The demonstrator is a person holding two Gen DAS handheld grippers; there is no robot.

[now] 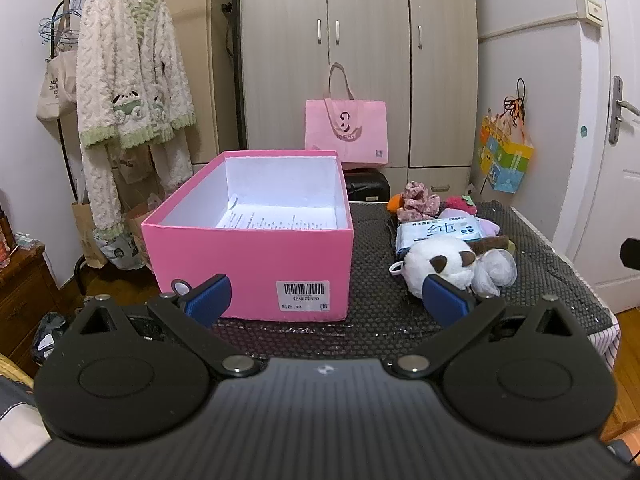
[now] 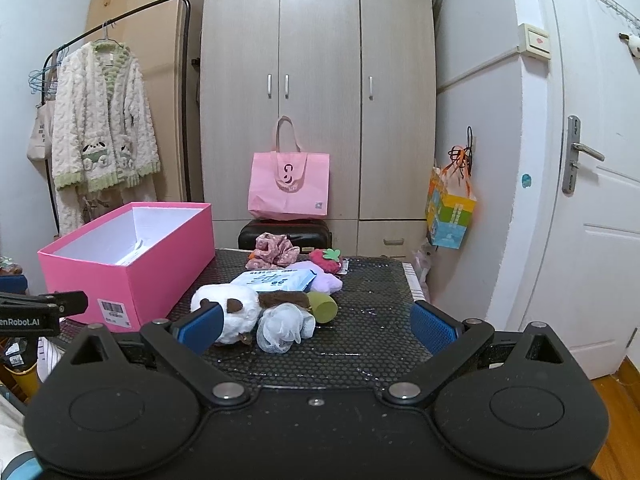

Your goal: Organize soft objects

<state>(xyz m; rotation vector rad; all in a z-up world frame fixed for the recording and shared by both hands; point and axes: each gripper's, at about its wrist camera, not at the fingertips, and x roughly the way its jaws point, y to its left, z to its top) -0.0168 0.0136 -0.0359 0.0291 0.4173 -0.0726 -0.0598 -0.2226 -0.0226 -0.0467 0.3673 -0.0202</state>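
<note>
Bare mat (image 2: 372,320) right of toy pile (image 2: 276,300); pink box (image 2: 132,276) walls left side.

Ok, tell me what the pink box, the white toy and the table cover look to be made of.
Pink box: looks like matte cardboard, going by its crisp folded edges, white inner walls and stuck-on barcode label.
White toy: plush fabric, with a fuzzy pile and brown patches.
Table cover: probably a black rubbery or foam mesh mat, with a regular dimpled grid; the exact material is uncertain.

Soft toys (image 2: 240,308) piled on mat beside open pink box (image 2: 132,264).
</note>
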